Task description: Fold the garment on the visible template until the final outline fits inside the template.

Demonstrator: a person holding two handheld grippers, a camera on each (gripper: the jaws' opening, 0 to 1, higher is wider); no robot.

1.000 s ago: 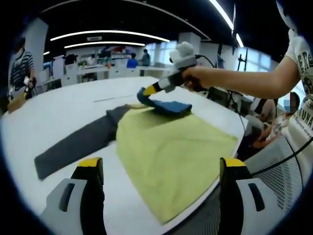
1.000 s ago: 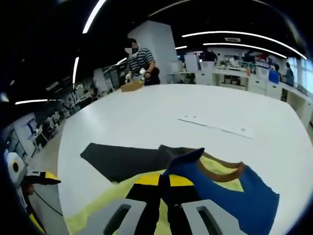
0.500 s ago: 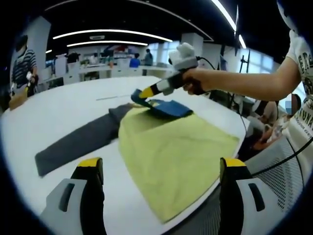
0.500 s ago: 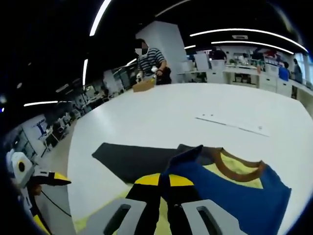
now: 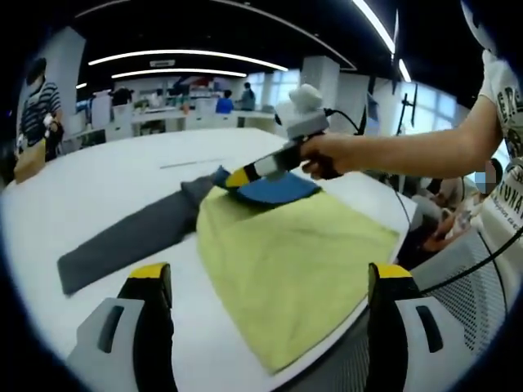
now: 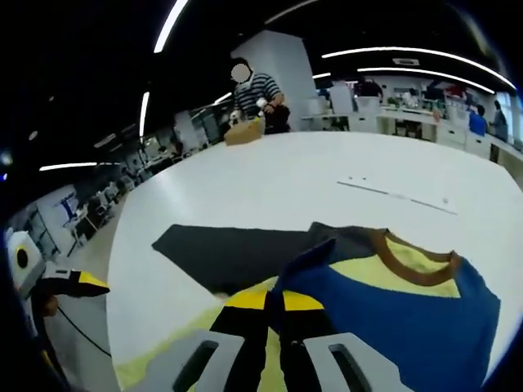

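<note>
Now the right gripper (image 5: 235, 176), clamped on the blue sleeve (image 6: 392, 302) of the yellow garment (image 5: 286, 261), has dropped lower toward the white table (image 5: 98, 184), so this fold is nearly laid. Left gripper (image 5: 270, 286) hangs wide open, empty, near the garment's hem.

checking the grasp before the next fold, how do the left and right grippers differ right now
The left gripper has its fingers spread wide apart with nothing between them, hovering off the near edge of the yellow-green garment. The right gripper has its fingers pressed together on the garment's blue sleeve, out over the white table beside the dark grey template. Both have yellow-tipped black fingers.
</note>
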